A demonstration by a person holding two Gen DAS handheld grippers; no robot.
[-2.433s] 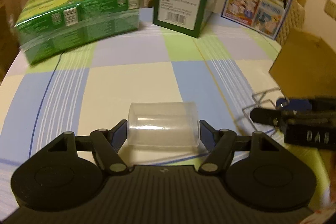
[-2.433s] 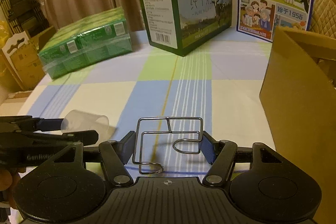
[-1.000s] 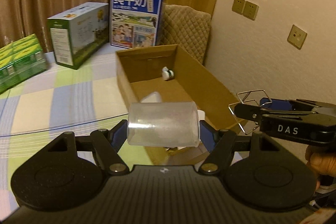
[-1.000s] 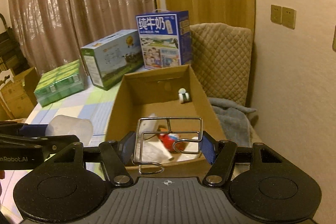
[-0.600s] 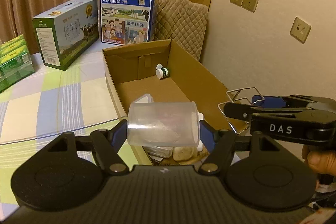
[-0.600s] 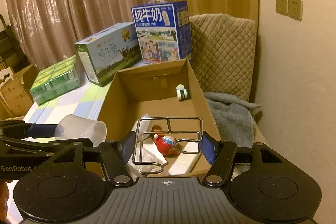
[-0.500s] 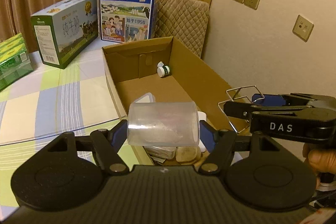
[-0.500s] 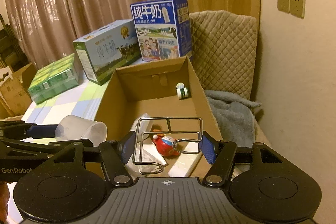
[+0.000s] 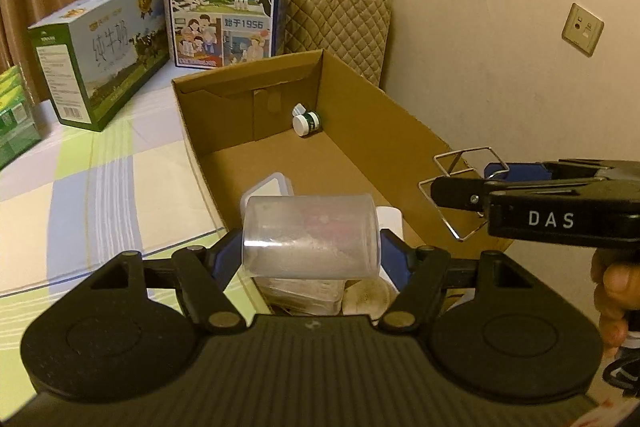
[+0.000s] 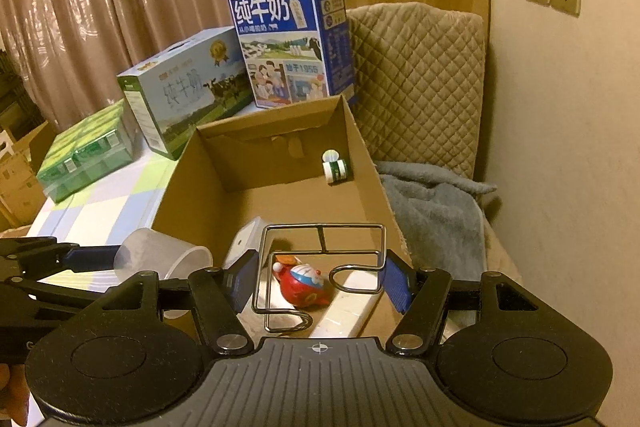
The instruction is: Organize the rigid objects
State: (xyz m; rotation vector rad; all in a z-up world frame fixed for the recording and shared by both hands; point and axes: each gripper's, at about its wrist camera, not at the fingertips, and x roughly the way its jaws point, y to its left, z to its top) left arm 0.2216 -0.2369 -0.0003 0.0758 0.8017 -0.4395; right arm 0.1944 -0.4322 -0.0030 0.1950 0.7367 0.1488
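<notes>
Above the near end of the open brown cardboard box (image 9: 360,131), both tongs hang loaded. The left gripper (image 9: 310,259) pinches a clear plastic cup (image 9: 310,237) lying on its side, long axis running crosswise between the blue pads, mouth toward the right. The right gripper (image 10: 320,283) is pressed onto a bent silver wire rack (image 10: 322,269), its flat frame spanning the fingers side to side and reaching forward past the tips.

What the coming drop seems to turn on is what lies straight beneath — the box floor below both loads is already crowded. A red and white round toy (image 10: 304,285) sits directly under the wire frame, with a pale flat block (image 10: 348,303) beside it, and a clear lidded container (image 9: 268,187) shows just behind the cup. The far end of the box holds only a small white and green bottle (image 10: 335,169) in the right corner.

Neither hand is clearly nearer; they sit side by side, cup over the left wall, rack further in.
</notes>
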